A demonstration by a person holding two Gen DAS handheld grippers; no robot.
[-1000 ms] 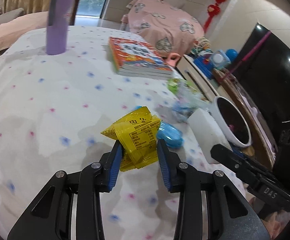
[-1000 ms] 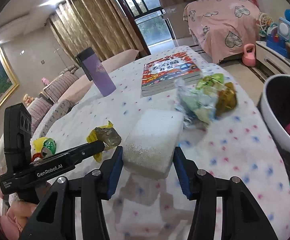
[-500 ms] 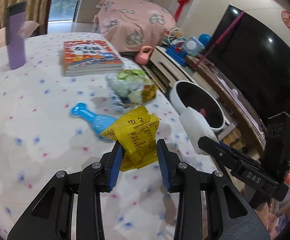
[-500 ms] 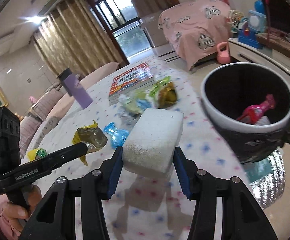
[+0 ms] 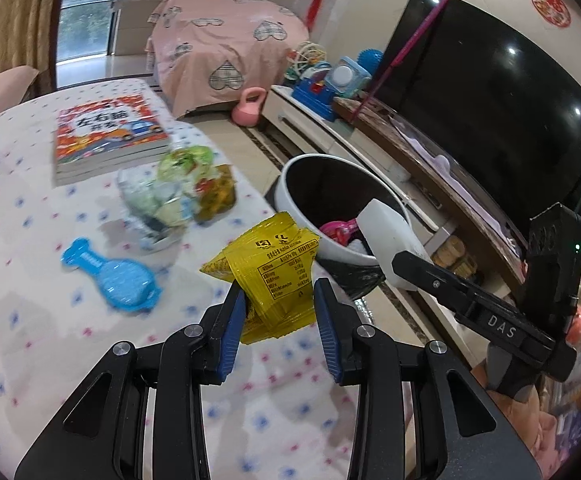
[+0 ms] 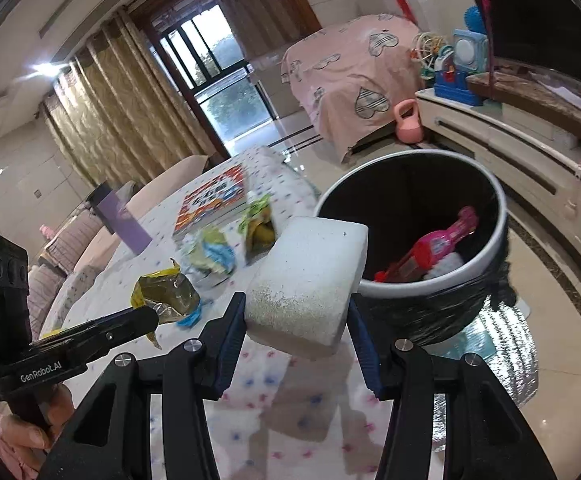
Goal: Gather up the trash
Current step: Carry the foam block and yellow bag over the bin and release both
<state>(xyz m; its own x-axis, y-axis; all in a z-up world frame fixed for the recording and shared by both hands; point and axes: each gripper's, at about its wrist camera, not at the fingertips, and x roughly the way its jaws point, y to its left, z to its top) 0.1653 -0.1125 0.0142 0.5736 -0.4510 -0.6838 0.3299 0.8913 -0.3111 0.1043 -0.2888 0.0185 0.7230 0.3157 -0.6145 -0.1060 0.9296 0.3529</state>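
My left gripper is shut on a yellow snack wrapper and holds it above the table edge, close to the white-rimmed trash bin. My right gripper is shut on a white foam block, held just left of the bin, which has a pink bottle inside. The foam block shows over the bin's rim in the left wrist view. Crumpled green and clear wrappers lie on the dotted tablecloth.
A blue plastic scoop, a colourful book and a purple cup are on the table. A TV on a low cabinet with toys stands beyond the bin. A pink kettlebell sits on the floor.
Both grippers have swung right toward the bin, carrying the yellow wrapper and the foam block. The bin is now larger and nearer in both views.
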